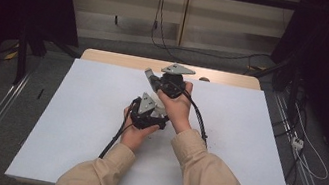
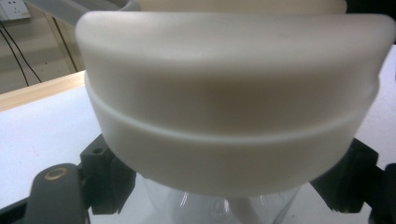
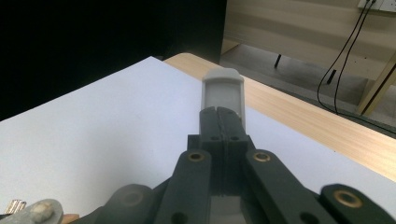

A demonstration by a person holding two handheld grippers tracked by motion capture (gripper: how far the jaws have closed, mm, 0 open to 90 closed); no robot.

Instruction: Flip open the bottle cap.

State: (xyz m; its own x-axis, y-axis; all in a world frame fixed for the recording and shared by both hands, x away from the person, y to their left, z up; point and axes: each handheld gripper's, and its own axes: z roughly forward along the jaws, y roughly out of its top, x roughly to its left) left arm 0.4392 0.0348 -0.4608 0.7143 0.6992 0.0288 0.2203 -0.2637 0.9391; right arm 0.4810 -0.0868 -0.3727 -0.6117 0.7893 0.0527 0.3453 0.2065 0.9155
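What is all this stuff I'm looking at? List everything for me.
White sheet: one, white, covering the table.
Table: one, light wood, its far edge showing past the sheet.
Jar: one, translucent white lid over a clear body, between the left hand-held gripper's jaws.
Small piece: one, grey-white, at the tips of the right gripper's closed jaws.
Cables: several, black, on the floor beyond.
Left hand-held gripper: one, black.
Right hand-held gripper: one, black.
Sleeves: two, beige.

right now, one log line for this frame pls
left tool: shut on jar, white lid on | right tool: shut on grey strip | both held over white table
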